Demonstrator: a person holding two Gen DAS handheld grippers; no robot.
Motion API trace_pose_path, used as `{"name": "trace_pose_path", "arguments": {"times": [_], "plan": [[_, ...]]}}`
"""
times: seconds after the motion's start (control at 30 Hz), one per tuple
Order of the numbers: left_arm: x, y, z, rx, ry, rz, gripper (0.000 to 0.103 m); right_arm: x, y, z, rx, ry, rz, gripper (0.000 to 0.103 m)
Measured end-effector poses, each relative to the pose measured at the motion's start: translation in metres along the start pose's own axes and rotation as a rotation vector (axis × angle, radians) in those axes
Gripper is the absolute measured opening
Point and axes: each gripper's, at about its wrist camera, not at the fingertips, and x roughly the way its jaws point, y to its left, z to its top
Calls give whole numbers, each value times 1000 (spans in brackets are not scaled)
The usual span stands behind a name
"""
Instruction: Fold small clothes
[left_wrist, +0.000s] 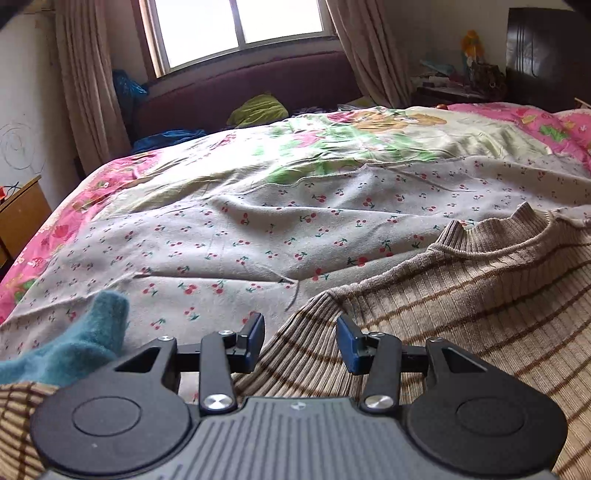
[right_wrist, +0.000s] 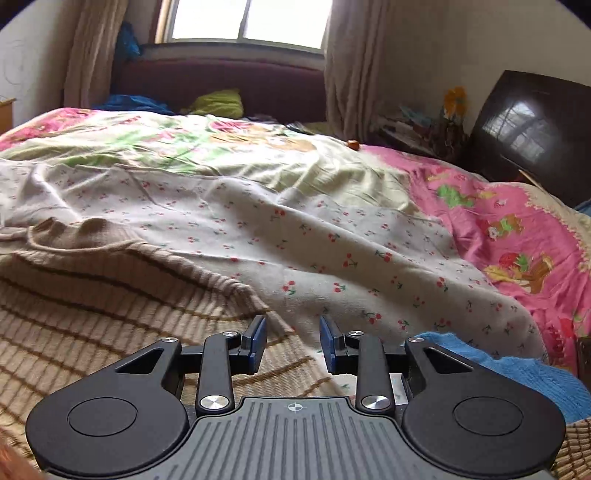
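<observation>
Left tongs (left_wrist: 301, 341): jaws apart, nothing between the blue pads; they hang over the sweater's shoulder edge.
Right tongs (right_wrist: 292, 343): jaws apart too, a narrower gap, nothing gripped; the opposite shoulder edge of the sweater runs under the left finger.
Sweater (left_wrist: 461, 295): beige ribbed knit with brown stripes, lying flat on the bed. In the left view it fills the space ahead and to the right of the tongs; in the right view (right_wrist: 110, 295) it lies ahead and to the left.
Collar (left_wrist: 491, 225): ribbed, raised, beyond the left tongs to their right; from the right tongs it shows far left (right_wrist: 74, 229).
Cherry sheet (left_wrist: 221, 240): pale cloth with small red cherries, spread under the sweater, directly ahead of both tongs.
Bed cover (right_wrist: 498, 221): pink and green cartoon print, beyond the sheet and to the right.
Only in the left view: a teal knit piece (left_wrist: 85, 339) just left of the tongs, and a wooden cabinet (left_wrist: 22, 218) far left.
Only in the right view: a blue knit piece (right_wrist: 517, 373) just right of the tongs, and a dark screen (right_wrist: 532, 133) far right.
Both views: window (left_wrist: 236, 29) with curtains straight ahead, a dark red headboard (left_wrist: 258, 85) below it, a green cloth (left_wrist: 258, 109) at its foot.
</observation>
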Motion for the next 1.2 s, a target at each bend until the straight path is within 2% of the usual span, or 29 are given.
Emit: {"name": "trace_pose_path", "arguments": {"times": [0.03, 0.13, 0.17, 0.27, 0.33, 0.4, 0.47, 0.53, 0.67, 0.73, 0.83, 0.93, 1.0, 1.07, 1.2], "plan": [[-3, 3, -6, -5, 14, 1, 56, 0, 4, -2, -10, 5, 36, 28], [6, 8, -25, 25, 101, 72, 56, 23, 8, -11, 8, 118, -15, 28], [6, 11, -29, 23, 102, 76, 56, 27, 4, -13, 29, 134, -19, 28], [-6, 13, -28, 1, 95, 88, 56, 12, 1, -8, 62, 124, -50, 28], [-19, 14, -27, -15, 72, 73, 56, -10, 7, -5, 44, 73, -13, 28], [-32, 17, -30, -51, 63, 59, 55, -36, 17, -9, 44, 54, 62, 31], [-47, 19, -38, -96, 63, 24, 55, -59, 26, -20, 50, 55, 119, 31], [-61, 13, -49, -95, 58, -1, 55, -80, 34, -35, 56, 66, 162, 31], [-93, 1, -64, -141, 80, -97, 55, -127, 50, -58, 32, 82, 198, 31], [-113, -7, -69, -127, 90, -139, 55, -148, 52, -67, 7, 81, 215, 34], [-135, -15, -85, -126, 154, -211, 55, -157, 49, -88, 3, 190, 182, 39], [-155, -16, -101, -179, 217, -267, 55, -168, 35, -103, 107, 244, 176, 39], [-169, -15, -112, -234, 264, -306, 55, -183, 32, -105, 169, 234, 209, 40], [-184, -18, -121, -241, 292, -323, 55, -200, 44, -106, 165, 222, 274, 41], [-196, -34, -135, -89, 371, -251, 56, -227, 100, -106, 77, 228, 492, 40]]}}
